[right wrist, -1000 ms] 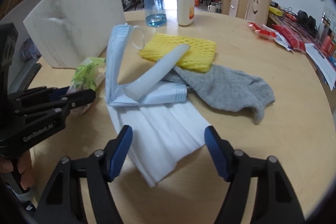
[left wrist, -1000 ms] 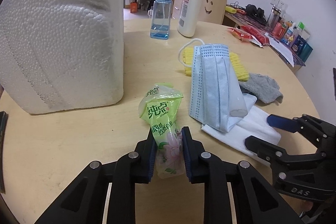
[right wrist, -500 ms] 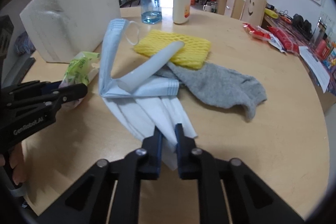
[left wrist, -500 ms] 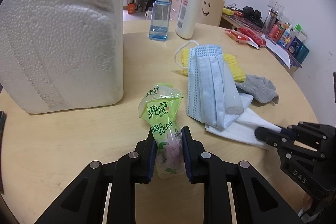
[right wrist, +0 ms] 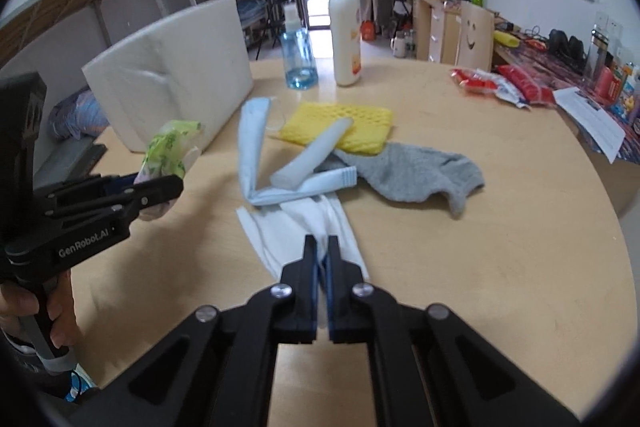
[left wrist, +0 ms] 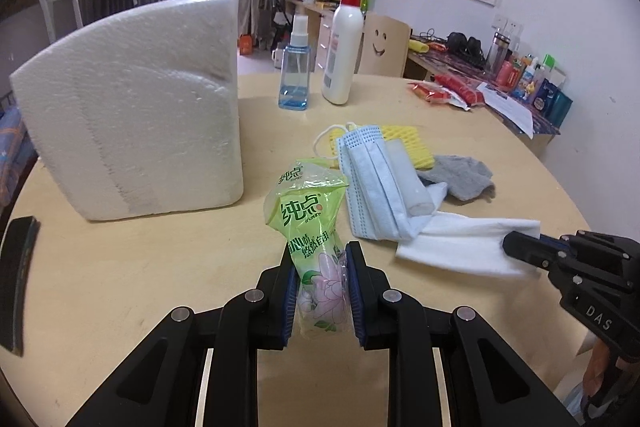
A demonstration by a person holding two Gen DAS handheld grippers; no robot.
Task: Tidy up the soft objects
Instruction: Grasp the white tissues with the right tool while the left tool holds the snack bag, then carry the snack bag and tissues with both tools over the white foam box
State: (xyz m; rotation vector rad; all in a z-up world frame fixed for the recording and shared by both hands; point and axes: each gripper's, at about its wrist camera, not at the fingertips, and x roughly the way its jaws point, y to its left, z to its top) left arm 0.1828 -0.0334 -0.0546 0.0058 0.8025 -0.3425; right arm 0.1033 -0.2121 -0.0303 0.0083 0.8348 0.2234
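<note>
My left gripper (left wrist: 318,255) is shut on the lower end of a green tissue pack (left wrist: 308,211), which is held upright just above the round wooden table (left wrist: 160,267). To its right, my right gripper (left wrist: 516,245) is shut on the near edge of a white cloth (left wrist: 460,239). In the right wrist view the cloth (right wrist: 296,227) runs from the closed right gripper (right wrist: 321,243) back under a folded blue face mask (right wrist: 250,143). A white tube (right wrist: 312,159), a yellow foam net (right wrist: 348,123) and a grey sock (right wrist: 412,171) lie in the same pile.
A large white foam block (left wrist: 132,139) stands at the left. A blue spray bottle (left wrist: 296,79) and a white pump bottle (left wrist: 342,55) stand at the back. Red snack packets (left wrist: 444,91) lie at the right rim. A hand (right wrist: 60,311) holds the left gripper's handle.
My right gripper went from open around the white cloth to shut on its near edge. Both grippers then rose and drew back, carrying the green pack and tugging the cloth.
</note>
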